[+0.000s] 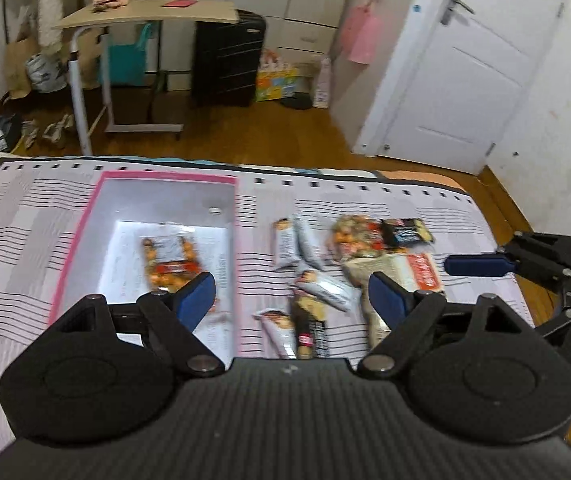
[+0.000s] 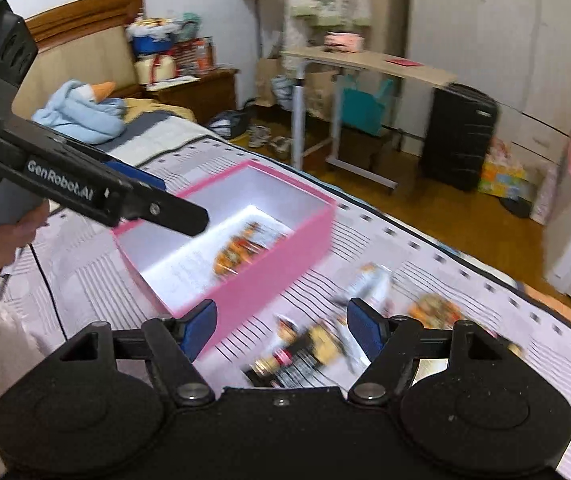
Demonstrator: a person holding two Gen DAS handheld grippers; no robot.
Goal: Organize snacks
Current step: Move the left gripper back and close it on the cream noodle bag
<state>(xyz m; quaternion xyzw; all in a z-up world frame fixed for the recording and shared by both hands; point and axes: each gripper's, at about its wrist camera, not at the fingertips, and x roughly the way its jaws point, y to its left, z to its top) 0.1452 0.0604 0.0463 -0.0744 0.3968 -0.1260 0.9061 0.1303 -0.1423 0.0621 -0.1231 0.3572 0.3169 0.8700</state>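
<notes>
The left gripper point(image 1: 291, 300) hangs over the bed point(image 1: 37, 216) with its jaws spread and nothing between them. The right gripper point(image 2: 281, 330) is likewise spread and empty above the blurred loose snacks point(image 2: 305, 354). These lie scattered on the bedspread just right of the pink box point(image 1: 85, 232). One orange packet point(image 1: 171, 258) lies inside the box. Farther off, past the bed's edge, stand a side table point(image 1: 145, 16) and a black suitcase point(image 1: 227, 60).
</notes>
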